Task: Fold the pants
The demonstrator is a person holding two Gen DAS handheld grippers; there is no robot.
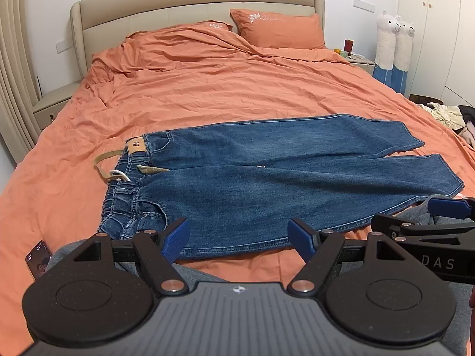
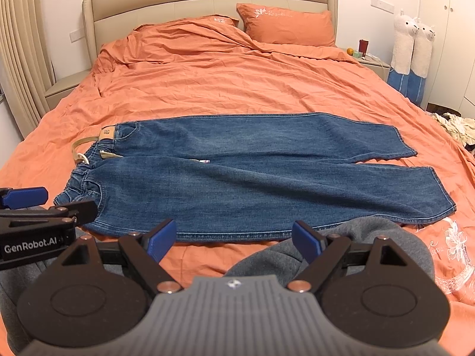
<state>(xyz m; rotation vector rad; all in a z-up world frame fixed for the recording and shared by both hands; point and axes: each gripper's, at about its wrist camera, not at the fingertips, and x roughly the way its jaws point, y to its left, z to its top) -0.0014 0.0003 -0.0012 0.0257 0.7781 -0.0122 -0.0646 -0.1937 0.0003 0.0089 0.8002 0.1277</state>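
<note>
Jeans lie flat, unfolded; left gripper and right gripper hover just short of the near leg, fingers spread, grasping nothing. First fold pending: pinch that edge.

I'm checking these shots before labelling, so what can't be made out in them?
- Phone, left wrist view: its lower part is hidden behind the left gripper.
- Pillow lettering, right wrist view: too small to read.
- Clothes pile, right wrist view: cut off by the right edge.
- Jeans near hem: partly hidden by grey fabric.
</note>
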